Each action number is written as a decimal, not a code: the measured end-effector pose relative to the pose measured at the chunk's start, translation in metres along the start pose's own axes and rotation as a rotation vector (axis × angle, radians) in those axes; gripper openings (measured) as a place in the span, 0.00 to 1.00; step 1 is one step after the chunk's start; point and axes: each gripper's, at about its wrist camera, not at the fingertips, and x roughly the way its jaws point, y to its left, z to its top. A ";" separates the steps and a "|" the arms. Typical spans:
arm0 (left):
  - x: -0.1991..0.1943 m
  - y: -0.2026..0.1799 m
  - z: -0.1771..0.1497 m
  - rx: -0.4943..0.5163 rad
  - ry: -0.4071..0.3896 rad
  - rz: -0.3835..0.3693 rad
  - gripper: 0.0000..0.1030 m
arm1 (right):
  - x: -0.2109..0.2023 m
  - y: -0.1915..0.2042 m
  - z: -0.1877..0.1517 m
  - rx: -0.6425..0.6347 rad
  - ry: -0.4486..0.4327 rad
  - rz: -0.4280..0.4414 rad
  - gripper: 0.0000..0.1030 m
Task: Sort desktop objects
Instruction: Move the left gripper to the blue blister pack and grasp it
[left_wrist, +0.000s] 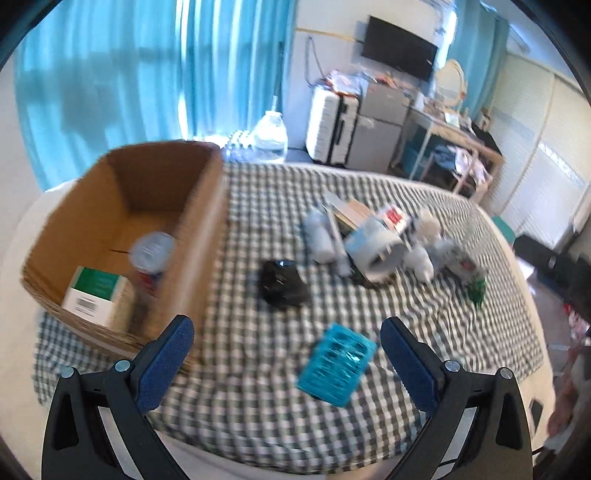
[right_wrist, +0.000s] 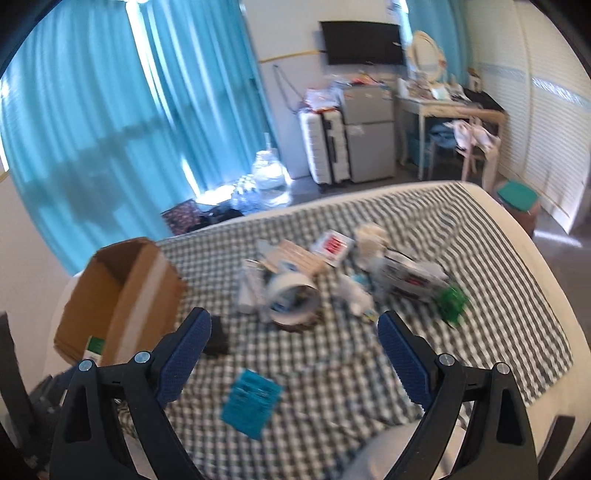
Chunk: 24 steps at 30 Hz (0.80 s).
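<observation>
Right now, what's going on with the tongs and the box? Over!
Both tongs, left and right, open and empty. Cardboard box holds a few things; teal packet and pile lie on the checked cloth. Nothing blocking.

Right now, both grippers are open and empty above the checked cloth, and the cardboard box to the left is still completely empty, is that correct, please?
Not quite: the cardboard box is not empty. The left wrist view shows a green-and-white carton and a blurred bottle-like item inside it. The rest holds: the left gripper and right gripper are open and empty above the checked cloth.
</observation>
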 end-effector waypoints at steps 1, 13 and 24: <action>0.006 -0.006 -0.004 0.014 0.009 0.000 1.00 | 0.001 -0.008 -0.001 0.014 0.004 -0.004 0.90; 0.102 -0.061 -0.059 0.219 0.125 -0.038 1.00 | 0.031 -0.054 -0.017 0.080 0.051 0.015 0.90; 0.166 -0.052 -0.073 0.281 0.307 -0.064 0.89 | 0.082 -0.062 -0.020 0.087 0.127 0.008 0.90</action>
